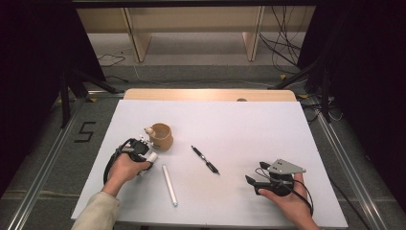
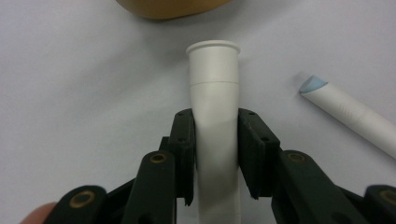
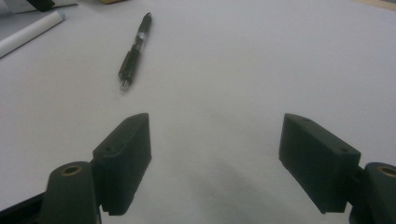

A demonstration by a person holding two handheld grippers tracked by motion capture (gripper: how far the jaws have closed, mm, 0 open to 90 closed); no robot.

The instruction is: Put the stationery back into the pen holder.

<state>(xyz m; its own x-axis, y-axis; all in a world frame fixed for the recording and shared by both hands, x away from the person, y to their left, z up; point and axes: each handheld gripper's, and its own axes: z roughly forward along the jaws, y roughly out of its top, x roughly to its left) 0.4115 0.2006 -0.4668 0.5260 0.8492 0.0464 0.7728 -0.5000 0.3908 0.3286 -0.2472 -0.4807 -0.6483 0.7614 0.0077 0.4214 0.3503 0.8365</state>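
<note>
My left gripper (image 2: pixel 215 140) is shut on a short white tube (image 2: pixel 214 79) with a flared rim, which sticks out forward past the jaws just above the table. In the high view this gripper (image 1: pixel 143 151) and the tube (image 1: pixel 151 157) sit right beside a tan wooden cup (image 1: pixel 160 136) at the table's left. My right gripper (image 3: pixel 217 154) is open with nothing between its jaws and hovers low over bare table; in the high view it (image 1: pixel 253 184) is at the front right.
A long white stick (image 1: pixel 169 184) with a bluish tip (image 2: pixel 312 85) lies just right of my left hand. A black pen (image 1: pixel 205 159) lies mid-table, ahead of my right gripper (image 3: pixel 135 46). The white table top (image 1: pixel 268 129) ends at a wooden strip at the back.
</note>
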